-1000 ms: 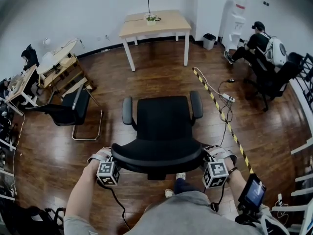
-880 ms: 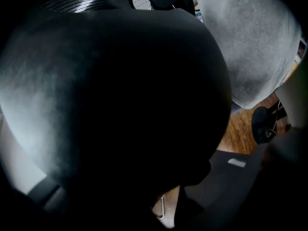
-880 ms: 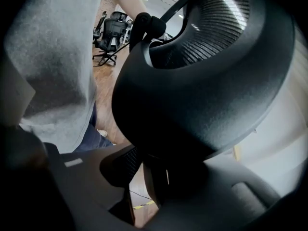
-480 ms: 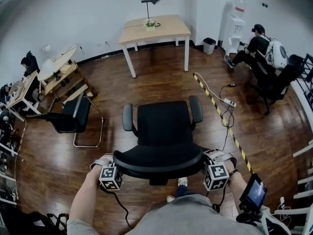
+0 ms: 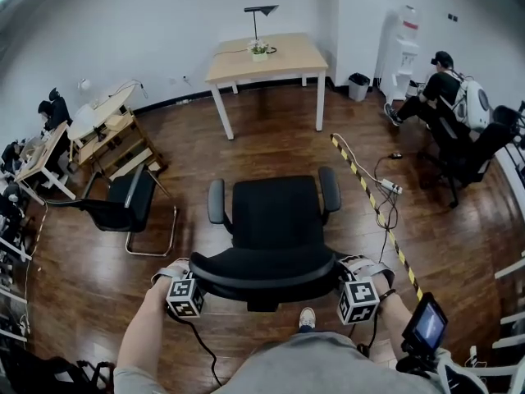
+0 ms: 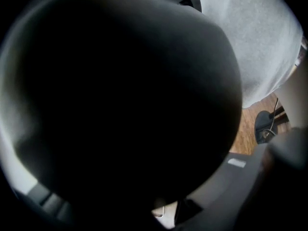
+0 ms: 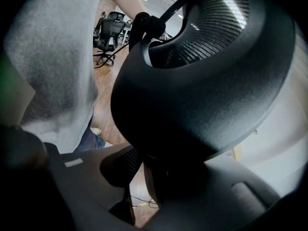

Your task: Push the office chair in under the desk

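1. The black office chair [image 5: 275, 220], mesh-backed with two padded armrests, stands out in the middle of the dark wooden floor [image 5: 246, 146]. Its seat faces the far wall and its back faces the person.
2. The chair's backrest rim [image 5: 262, 274] curves left to right across the head view, just in front of the person. This long axis lies square to the line of the push.
3. The left gripper [image 5: 190, 286] sits at the rim's left end and the right gripper [image 5: 351, 290] at its right end. They are level with each other, so neither hand is nearer and the push should divide evenly.
4. In the right gripper view the fingers [image 7: 72, 177] pinch the thick edge of the rim, which fills the gap between them. In the left gripper view the dark rim blocks nearly everything and sits between the fingers, so I judge them clamped on it too.
5. The pale wood counter [image 5: 291, 52] with white legs stands straight ahead of the chair, well apart from it, near the far wall. The opening between its legs faces the seat.
6. The coming move looks like a long straight roll forward, ending with the armrests passing between those legs.
7. A yellow-and-black floor strip [image 5: 373, 203] runs near the chair's right side, and drifting right could catch a caster on it.
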A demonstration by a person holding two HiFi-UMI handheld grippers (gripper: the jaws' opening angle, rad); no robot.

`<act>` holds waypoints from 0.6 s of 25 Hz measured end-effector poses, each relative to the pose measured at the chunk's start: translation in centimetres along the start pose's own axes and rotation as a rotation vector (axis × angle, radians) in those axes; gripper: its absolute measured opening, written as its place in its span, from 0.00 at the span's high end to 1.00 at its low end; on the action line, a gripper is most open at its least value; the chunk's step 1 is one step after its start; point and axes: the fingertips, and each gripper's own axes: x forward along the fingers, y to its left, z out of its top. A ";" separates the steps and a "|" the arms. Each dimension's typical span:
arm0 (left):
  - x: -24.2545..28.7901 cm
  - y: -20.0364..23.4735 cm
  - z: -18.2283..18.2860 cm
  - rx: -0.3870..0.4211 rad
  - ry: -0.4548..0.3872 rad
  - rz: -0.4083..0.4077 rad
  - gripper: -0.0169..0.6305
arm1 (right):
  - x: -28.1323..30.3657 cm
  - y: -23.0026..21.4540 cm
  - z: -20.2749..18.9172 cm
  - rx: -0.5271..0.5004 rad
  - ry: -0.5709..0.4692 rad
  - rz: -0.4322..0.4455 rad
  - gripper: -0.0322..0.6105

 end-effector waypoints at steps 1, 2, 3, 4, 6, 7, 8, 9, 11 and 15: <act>0.2 0.5 -0.1 -0.004 0.001 0.002 0.75 | 0.2 -0.5 -0.1 -0.002 -0.002 0.001 0.74; 0.3 1.0 -0.2 -0.007 0.002 0.005 0.75 | 0.4 -1.0 -0.1 -0.004 -0.003 0.004 0.74; 0.5 1.5 -0.3 -0.009 0.002 0.008 0.75 | 0.6 -1.6 -0.2 -0.006 -0.005 0.006 0.74; 0.6 2.0 -0.2 -0.010 0.002 0.009 0.75 | 0.8 -2.1 -0.3 -0.008 -0.006 0.010 0.74; 0.9 3.1 0.1 -0.009 -0.006 0.014 0.75 | 1.2 -3.0 -0.7 -0.009 -0.007 0.015 0.74; 1.1 3.6 0.2 -0.008 -0.009 0.016 0.75 | 1.4 -3.5 -0.9 -0.009 -0.007 0.015 0.74; 1.4 4.0 0.2 -0.007 -0.007 0.015 0.75 | 1.5 -4.0 -1.1 -0.010 -0.008 0.015 0.74; 1.6 4.5 0.3 -0.008 -0.007 0.015 0.75 | 1.6 -4.5 -1.4 -0.010 -0.008 0.014 0.74; 2.1 5.6 0.7 -0.014 -0.010 0.022 0.74 | 2.0 -5.4 -2.0 -0.014 -0.011 0.015 0.74; 3.3 8.0 1.4 -0.020 -0.009 0.059 0.75 | 2.7 -7.7 -3.6 -0.025 -0.013 0.004 0.74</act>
